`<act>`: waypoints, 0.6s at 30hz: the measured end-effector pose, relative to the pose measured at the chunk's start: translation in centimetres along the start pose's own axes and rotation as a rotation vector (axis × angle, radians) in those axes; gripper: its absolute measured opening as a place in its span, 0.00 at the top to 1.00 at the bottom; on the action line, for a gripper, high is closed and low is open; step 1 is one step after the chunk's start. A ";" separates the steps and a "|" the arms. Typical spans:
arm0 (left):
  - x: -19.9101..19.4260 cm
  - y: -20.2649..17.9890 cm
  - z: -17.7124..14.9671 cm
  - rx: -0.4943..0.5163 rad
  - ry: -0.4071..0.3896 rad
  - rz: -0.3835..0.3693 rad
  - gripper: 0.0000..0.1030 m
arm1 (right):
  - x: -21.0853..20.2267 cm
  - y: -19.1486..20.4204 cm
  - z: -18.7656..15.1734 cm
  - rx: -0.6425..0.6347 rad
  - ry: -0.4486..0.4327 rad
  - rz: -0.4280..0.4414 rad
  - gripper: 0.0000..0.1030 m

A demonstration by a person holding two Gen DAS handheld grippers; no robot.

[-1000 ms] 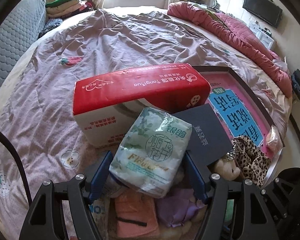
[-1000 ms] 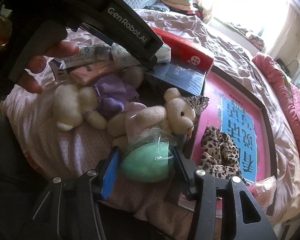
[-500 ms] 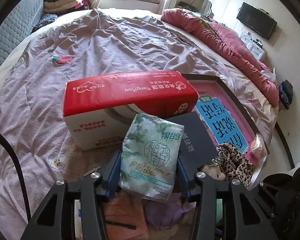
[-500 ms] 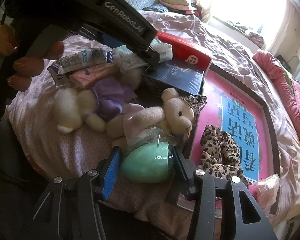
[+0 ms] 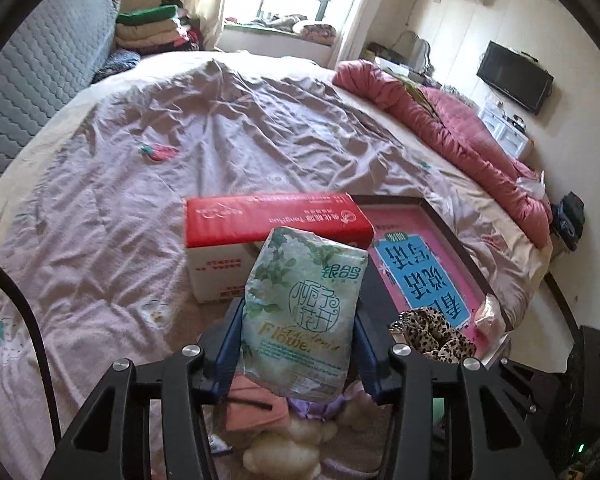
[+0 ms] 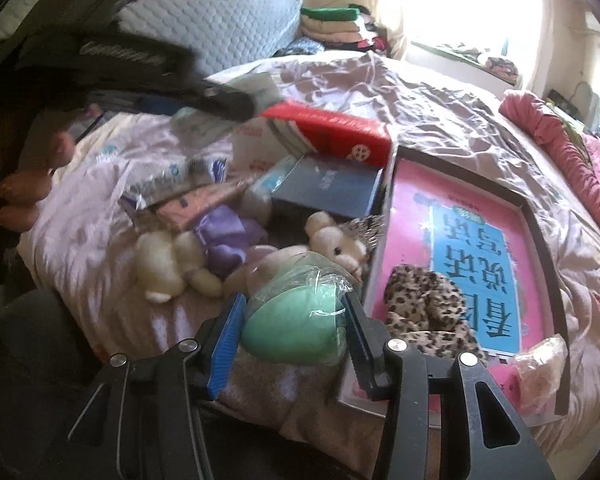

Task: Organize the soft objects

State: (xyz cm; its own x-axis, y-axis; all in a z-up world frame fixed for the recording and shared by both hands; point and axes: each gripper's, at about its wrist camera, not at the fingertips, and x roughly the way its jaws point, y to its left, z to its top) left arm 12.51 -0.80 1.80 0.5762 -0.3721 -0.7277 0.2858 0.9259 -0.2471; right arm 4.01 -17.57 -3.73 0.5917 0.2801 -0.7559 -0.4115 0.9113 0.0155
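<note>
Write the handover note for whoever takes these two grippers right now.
Left gripper: its jaws have just been closing, now shut on the green tissue pack, held above the pile.
Right gripper: shut on the wrapped green sponge.
On the bed: teddy bears, leopard-print cloth on the pink framed board, red-and-white box.
Done: both picked up.
Left: place both; the bears and cloth are untouched.

Right gripper (image 6: 293,330) clamps a wrapped green sponge (image 6: 295,330)

Just behind the sponge lies a cream teddy bear (image 6: 336,242); right of the sponge, leopard-print cloth (image 6: 424,308) sits in the pink tray (image 6: 540,240), red tissue box (image 6: 336,136) farther back.
</note>
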 end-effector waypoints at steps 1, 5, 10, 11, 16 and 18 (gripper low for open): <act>-0.4 0.1 -0.2 -0.008 -0.004 0.011 0.52 | -0.3 -0.2 0.1 0.011 -0.007 0.006 0.51; -1.7 0.0 -1.2 -0.015 -0.013 0.036 0.52 | -1.2 -0.3 0.2 0.028 -0.029 0.014 0.51; -2.7 -0.8 -2.4 -0.009 -0.011 0.056 0.52 | -2.3 -0.5 0.5 0.047 -0.065 0.023 0.51; -2.8 -1.0 -2.6 -0.010 -0.009 0.052 0.52 | -2.5 -0.4 0.6 0.047 -0.071 0.021 0.51; -2.9 -2.6 -3.7 0.016 0.000 0.062 0.52 | -3.7 -0.3 0.9 0.051 -0.099 0.013 0.51; -3.1 -3.2 -3.9 0.020 0.001 0.063 0.52 | -4.2 -0.3 1.0 0.053 -0.111 0.005 0.51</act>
State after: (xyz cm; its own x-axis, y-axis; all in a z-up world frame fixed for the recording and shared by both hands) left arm 6.78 -2.35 2.38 0.5928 -0.3132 -0.7419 0.2642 0.9459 -0.1882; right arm 2.37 -18.73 0.11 0.6640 0.3132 -0.6790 -0.3787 0.9238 0.0558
